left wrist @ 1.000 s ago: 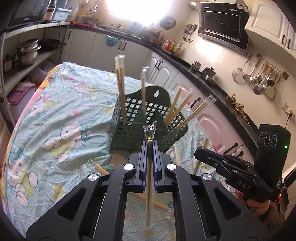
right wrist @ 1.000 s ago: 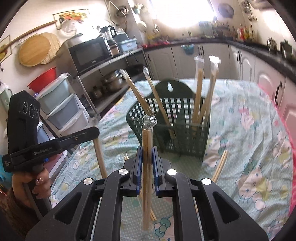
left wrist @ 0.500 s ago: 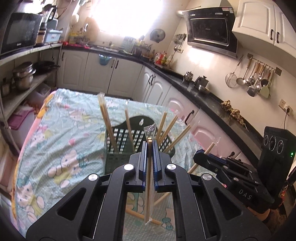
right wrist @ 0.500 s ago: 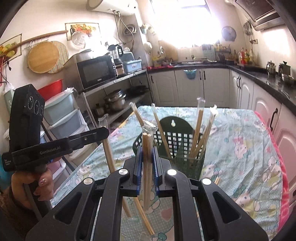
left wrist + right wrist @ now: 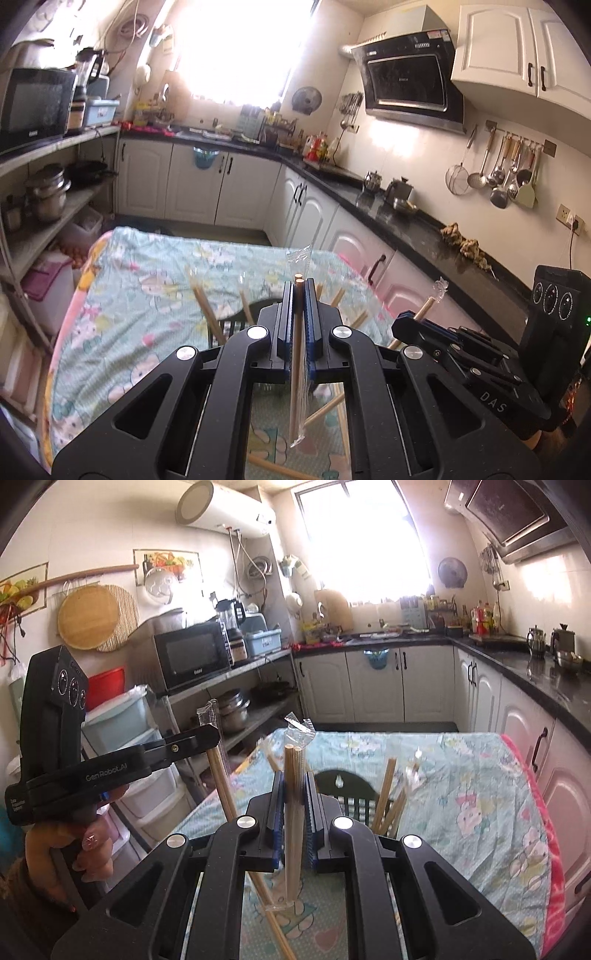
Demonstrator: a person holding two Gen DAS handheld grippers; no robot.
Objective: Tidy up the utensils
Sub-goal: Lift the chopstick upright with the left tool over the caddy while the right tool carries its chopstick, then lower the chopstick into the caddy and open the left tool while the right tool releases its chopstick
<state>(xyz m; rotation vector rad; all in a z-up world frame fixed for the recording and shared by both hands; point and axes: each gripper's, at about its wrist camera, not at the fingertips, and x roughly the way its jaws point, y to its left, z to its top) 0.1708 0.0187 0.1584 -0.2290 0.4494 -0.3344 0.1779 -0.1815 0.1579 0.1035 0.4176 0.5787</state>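
Note:
My left gripper (image 5: 299,291) is shut on a plastic-wrapped pair of wooden chopsticks (image 5: 296,369), held upright. My right gripper (image 5: 294,779) is shut on another wrapped pair of chopsticks (image 5: 293,823), also upright. A dark green slotted utensil basket (image 5: 354,801) stands on the table beyond and below both grippers, with several wrapped chopstick pairs (image 5: 384,797) leaning in it. In the left wrist view the basket (image 5: 229,328) is mostly hidden behind my fingers. The right gripper shows at the right of the left wrist view (image 5: 410,325); the left gripper shows at the left of the right wrist view (image 5: 207,738).
The table carries a light cartoon-print cloth (image 5: 147,288). Loose chopstick pairs (image 5: 325,410) lie on the cloth below the grippers. A shelf rack with pots (image 5: 48,192) and plastic drawers (image 5: 122,731) stand to the left, kitchen counters (image 5: 406,221) to the right.
Both grippers have risen and tilted up with their chopsticks. The basket has dropped lower in both views and is now largely behind the fingers.

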